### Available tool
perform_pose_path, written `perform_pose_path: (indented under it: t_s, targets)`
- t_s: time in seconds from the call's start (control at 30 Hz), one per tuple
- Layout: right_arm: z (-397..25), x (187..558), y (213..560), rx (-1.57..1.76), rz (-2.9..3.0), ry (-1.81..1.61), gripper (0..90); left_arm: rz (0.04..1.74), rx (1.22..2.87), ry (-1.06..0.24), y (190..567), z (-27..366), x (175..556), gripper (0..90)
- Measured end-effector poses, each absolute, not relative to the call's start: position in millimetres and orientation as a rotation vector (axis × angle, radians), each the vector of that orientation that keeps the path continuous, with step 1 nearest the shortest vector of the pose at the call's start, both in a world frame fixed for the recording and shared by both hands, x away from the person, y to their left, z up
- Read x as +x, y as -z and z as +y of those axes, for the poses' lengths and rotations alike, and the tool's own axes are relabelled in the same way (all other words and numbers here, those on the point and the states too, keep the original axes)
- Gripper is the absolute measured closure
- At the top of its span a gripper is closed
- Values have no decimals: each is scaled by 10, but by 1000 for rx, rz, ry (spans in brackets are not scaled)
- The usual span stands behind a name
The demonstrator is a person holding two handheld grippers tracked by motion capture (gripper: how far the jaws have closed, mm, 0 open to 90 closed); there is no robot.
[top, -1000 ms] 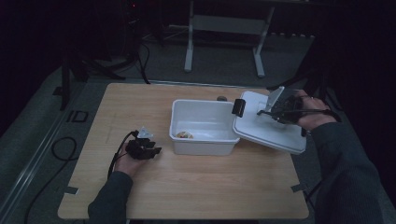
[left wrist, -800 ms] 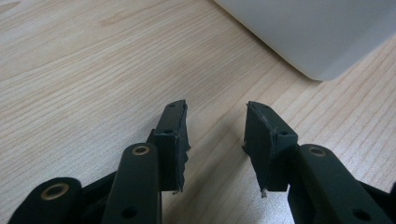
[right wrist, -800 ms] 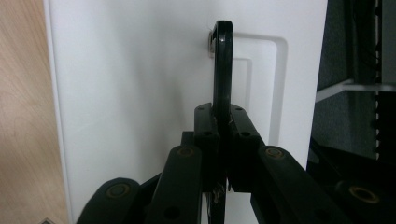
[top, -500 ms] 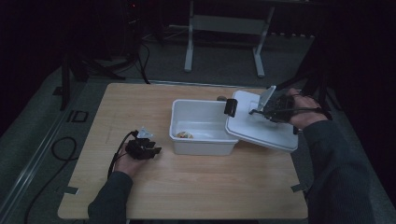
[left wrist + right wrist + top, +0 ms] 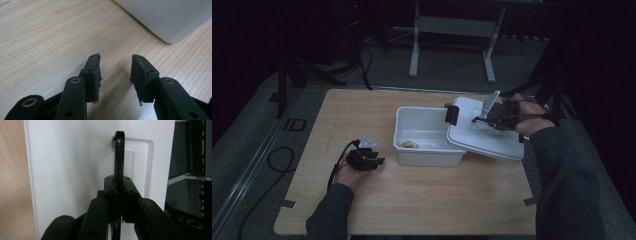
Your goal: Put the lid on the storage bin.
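Note:
A white bin [image 5: 428, 155] stands mid-table with a small tan item [image 5: 410, 145] on its floor. The white lid [image 5: 484, 137] lies tilted, its left edge over the bin's right rim and a black clip [image 5: 451, 115] at that edge. My right gripper [image 5: 486, 118] is shut on the lid's thin black handle [image 5: 119, 157], seen edge-on against the lid [image 5: 75, 170] in the right gripper view, between the gripper's [image 5: 119, 181] closed jaws. My left gripper [image 5: 376, 160] rests on the table left of the bin, open [image 5: 116, 62] and holding nothing; the bin's corner [image 5: 170, 22] lies ahead of it.
The wooden table [image 5: 362, 115] has bare surface to the left and front of the bin. A metal stand [image 5: 452, 30] and cables [image 5: 277, 160] are on the dark floor beyond the table's edges.
My right gripper has carried the lid leftward, so its left edge now overlaps the bin's right rim. The left gripper has stayed still.

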State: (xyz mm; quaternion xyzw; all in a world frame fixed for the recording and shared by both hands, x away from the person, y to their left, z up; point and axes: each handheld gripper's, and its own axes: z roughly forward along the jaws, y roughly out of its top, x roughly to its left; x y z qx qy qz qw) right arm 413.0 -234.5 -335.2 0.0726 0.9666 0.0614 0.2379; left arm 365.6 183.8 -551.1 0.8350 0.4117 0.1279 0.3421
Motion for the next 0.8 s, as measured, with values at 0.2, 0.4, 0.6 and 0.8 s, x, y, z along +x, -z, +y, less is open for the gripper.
perform_pose_path:
  t_s: [0.2,0.4,0.6,0.8]
  targets:
    - [-2241,4149,3353,179,2655,-171,845,1070,2168,-331,5513,1844,3656,595]
    - [-2164,4167,3331,163,2654,-184,846,1071,2165,-331,5515,1846,3655,594]
    - [-2099,4178,3324,151,2655,-194,846,1072,2165,-328,5514,1848,3655,594]
    - [-2046,4186,3339,134,2656,-198,845,1072,2159,-328,5518,1851,3652,593]
